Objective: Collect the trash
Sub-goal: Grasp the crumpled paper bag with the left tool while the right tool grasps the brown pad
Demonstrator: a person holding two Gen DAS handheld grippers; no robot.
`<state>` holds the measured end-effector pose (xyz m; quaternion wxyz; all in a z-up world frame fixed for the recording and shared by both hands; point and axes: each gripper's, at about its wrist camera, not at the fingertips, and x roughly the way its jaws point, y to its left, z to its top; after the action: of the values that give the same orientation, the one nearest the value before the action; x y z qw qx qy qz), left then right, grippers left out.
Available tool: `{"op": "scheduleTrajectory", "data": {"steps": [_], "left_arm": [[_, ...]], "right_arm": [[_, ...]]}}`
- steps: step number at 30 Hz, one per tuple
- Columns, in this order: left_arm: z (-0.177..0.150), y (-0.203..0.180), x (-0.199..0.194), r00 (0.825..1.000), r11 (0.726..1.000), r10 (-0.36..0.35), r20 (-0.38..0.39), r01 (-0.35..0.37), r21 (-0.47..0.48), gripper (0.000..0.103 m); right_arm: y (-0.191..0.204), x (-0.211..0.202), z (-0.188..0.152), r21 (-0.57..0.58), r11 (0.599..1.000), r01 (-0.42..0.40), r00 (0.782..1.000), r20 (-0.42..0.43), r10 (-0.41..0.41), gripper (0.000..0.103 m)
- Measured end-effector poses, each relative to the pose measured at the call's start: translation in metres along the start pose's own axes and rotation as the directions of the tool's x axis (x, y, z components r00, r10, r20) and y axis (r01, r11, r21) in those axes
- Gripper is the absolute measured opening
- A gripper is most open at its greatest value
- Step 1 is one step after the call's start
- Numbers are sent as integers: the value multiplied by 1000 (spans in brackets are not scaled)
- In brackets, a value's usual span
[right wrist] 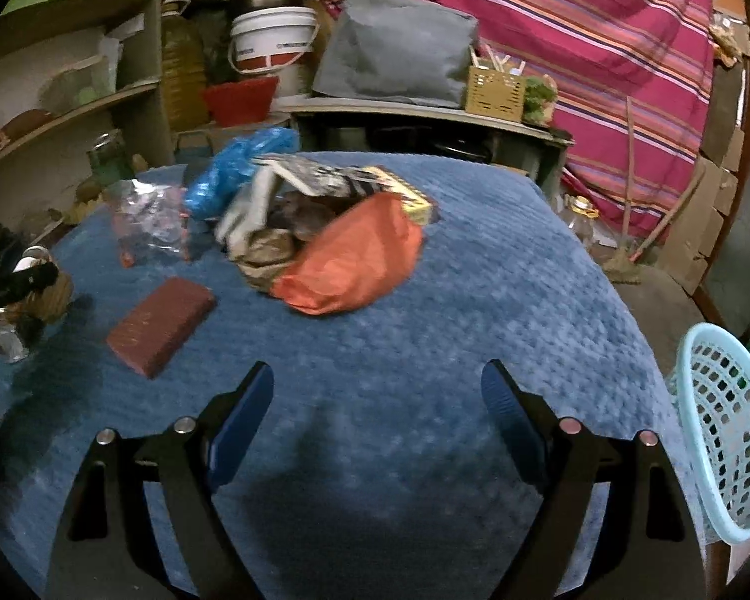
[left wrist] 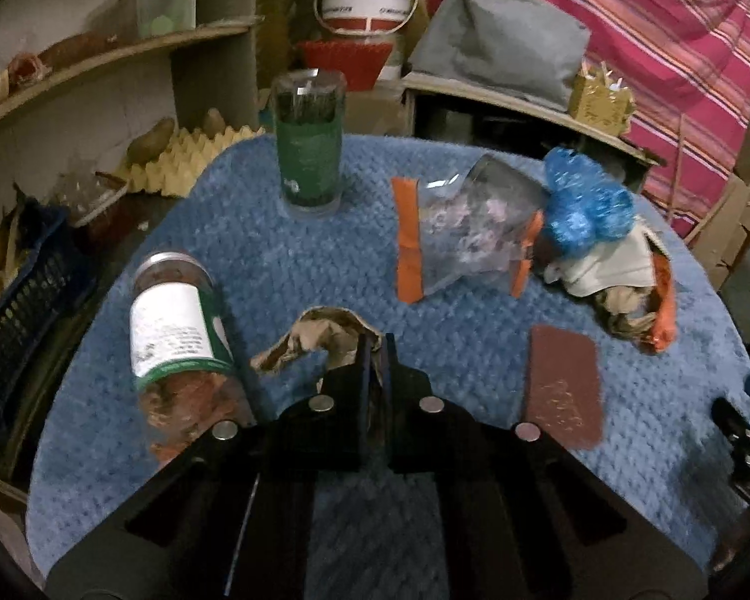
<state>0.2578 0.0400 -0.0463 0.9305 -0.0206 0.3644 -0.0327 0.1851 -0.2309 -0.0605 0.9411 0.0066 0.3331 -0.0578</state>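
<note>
Two grippers worked over the desk [right wrist: 425,300]: left gripper [left wrist: 373,350] pinched crumpled brown paper [left wrist: 325,335]; right gripper [right wrist: 377,395] fingers were spread.

Black tongs [right wrist: 377,390], blue pads [right wrist: 240,420], silver bolts

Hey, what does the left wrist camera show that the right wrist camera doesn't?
Only the left wrist view shows the left tool shut on a crumpled brown paper, the whole lying jar beside it, and the upright green glass in full.

Only the right wrist view shows the right tool open over bare blue cloth, and the light blue basket at the table's right edge.

Both show the brown box, the clear bag with orange strips, the blue plastic bag and the wrapper pile.
</note>
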Motion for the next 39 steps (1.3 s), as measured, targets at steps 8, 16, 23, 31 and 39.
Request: {"op": "scheduleTrajectory", "data": {"steps": [8, 16, 23, 31, 39], "left_arm": [[4, 21, -39, 998, 1000, -11, 62, 9, 25, 3], [7, 56, -46, 997, 1000, 15, 72, -16, 12, 3], [7, 74, -43, 997, 1000, 25, 66, -25, -7, 3], [7, 77, -39, 997, 999, 30, 71, -29, -20, 3], [6, 67, -43, 997, 999, 54, 62, -54, -2, 3]], "right_arm": [[48, 4, 9, -46, 997, -55, 998, 1, 56, 84], [99, 22, 17, -73, 991, -111, 993, -42, 108, 84], [130, 50, 20, -70, 989, -132, 985, -119, 123, 91], [140, 66, 21, -57, 993, -101, 980, -176, 90, 90], [131, 55, 18, -44, 982, -184, 969, -177, 174, 66]]}}
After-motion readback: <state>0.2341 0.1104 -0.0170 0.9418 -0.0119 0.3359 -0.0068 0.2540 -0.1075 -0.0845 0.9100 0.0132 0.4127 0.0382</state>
